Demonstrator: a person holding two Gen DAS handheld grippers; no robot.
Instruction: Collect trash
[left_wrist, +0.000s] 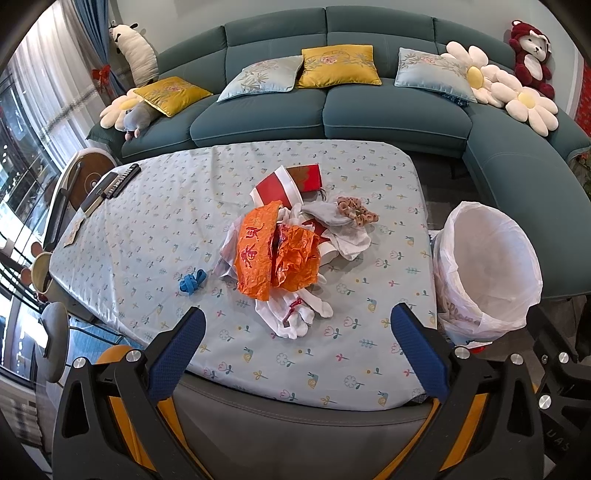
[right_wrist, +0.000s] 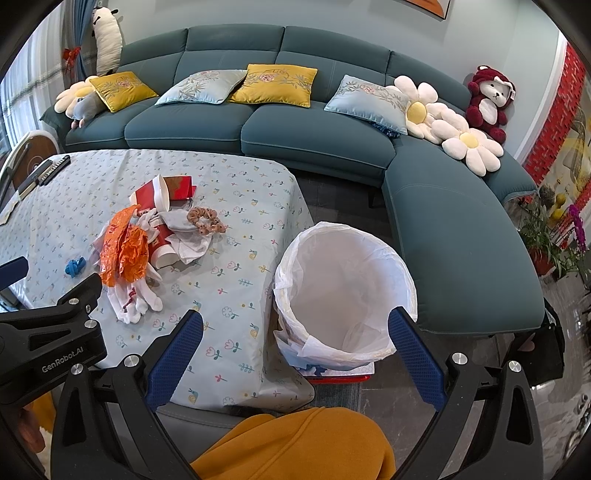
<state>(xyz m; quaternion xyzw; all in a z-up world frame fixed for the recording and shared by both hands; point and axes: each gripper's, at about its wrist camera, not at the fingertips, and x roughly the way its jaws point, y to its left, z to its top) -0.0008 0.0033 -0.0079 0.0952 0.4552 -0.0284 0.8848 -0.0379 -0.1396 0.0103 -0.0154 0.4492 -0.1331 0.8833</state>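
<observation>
Hovering over the near edge of the table (left_wrist: 155, 229), the left gripper (left_wrist: 297, 345) has its blue-padded jaws spread wide and empty, pointed almost straight at the litter. Nearest to it lies a white crumpled wrapper (left_wrist: 295, 314), just ahead of the gap between the jaws and slightly left of centre. Directly behind that sits the orange plastic bag (left_wrist: 275, 251), crushed into a heap whose long axis runs roughly away from the jaws, with white tissue (left_wrist: 351, 236) and a red paper cup (left_wrist: 275, 184) further back. A small blue twist of ribbon (left_wrist: 192, 282) lies apart to the left of the heap.

The right gripper (right_wrist: 295, 345), also wide apart and holding nothing, hangs above the lined trash bin (right_wrist: 347, 288), which stands on the floor just beside the table's right edge. From there the heap (right_wrist: 125, 251) is well off to the left, so the left gripper seems the better placed for the first pick: straight ahead and down, then a carry to the right into the bin. Beyond the table stands a teal sofa (left_wrist: 332, 114).
</observation>
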